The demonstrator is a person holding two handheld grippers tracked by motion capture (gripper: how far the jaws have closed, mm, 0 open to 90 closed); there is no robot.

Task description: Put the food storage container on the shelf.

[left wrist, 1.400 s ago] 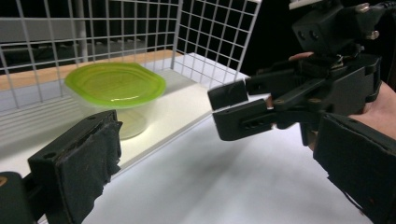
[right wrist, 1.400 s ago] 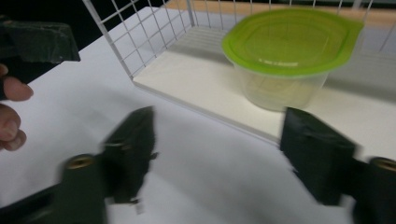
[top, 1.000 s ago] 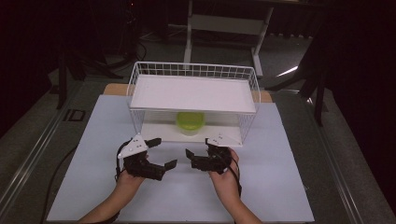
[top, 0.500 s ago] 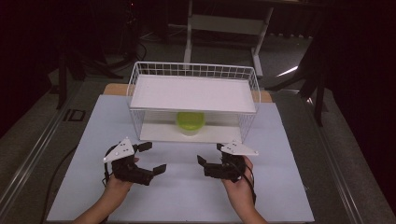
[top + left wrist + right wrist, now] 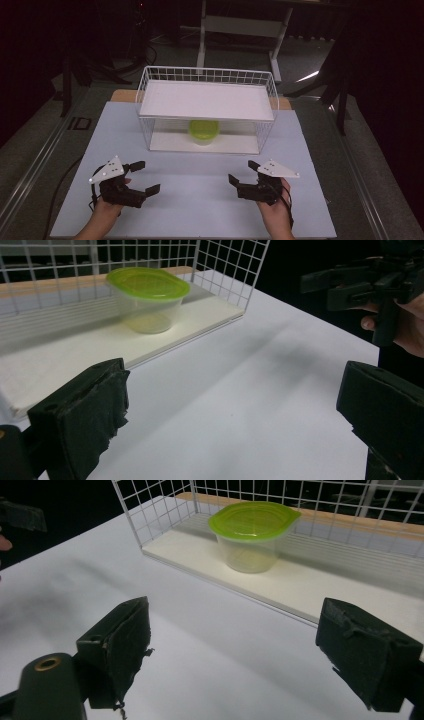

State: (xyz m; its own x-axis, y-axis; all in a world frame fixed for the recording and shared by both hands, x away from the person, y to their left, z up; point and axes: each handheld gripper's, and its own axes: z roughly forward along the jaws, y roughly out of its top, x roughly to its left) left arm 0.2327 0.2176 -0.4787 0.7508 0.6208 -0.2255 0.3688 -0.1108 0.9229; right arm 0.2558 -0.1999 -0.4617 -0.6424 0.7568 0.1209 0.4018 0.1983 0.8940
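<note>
Both grippers, left gripper [image 5: 145, 176] and right gripper [image 5: 240, 172], gape empty low in frame. Centre, under the wire rack [image 5: 207, 75], sits a green-lidded plastic container [image 5: 203, 131]: probably light, slippery; grasp its sidewalls.

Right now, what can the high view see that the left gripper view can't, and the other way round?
The high view alone takes in the rack's top shelf and the left gripper from outside, with its grey plate. The left gripper view alone looks close along that gripper's open black jaws, and sees the tub's clear sides under the green lid. Both share the green-lidded tub on the wire rack's bottom board, the white table and the right gripper.
</note>
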